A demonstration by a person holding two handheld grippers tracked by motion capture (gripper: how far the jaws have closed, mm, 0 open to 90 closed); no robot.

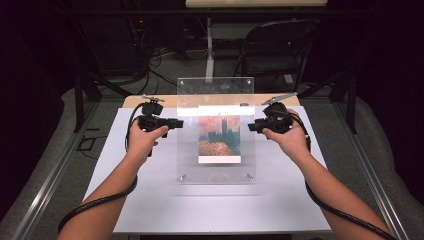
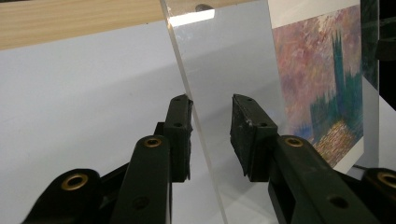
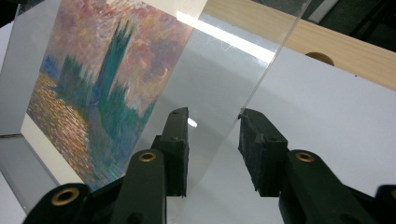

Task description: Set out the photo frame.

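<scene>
Clear acrylic sheet (image 1: 216,130) stands upright on white bench (image 1: 150,200), small painted print of towers over water (image 1: 219,137) against it. Left gripper (image 2: 212,135): fingers (image 2: 180,135) parted, straddling sheet's left edge, not clamped. Right gripper (image 3: 212,149): fingers (image 3: 261,149) parted, straddling sheet's right edge, one pad touching it.

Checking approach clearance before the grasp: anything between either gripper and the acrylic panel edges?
Nothing visible. The left gripper has its jaws open astride the left edge of the acrylic panel, and the right gripper straddles the right edge the same way. The picture sits mid-panel, away from both sets of jaws.
</scene>
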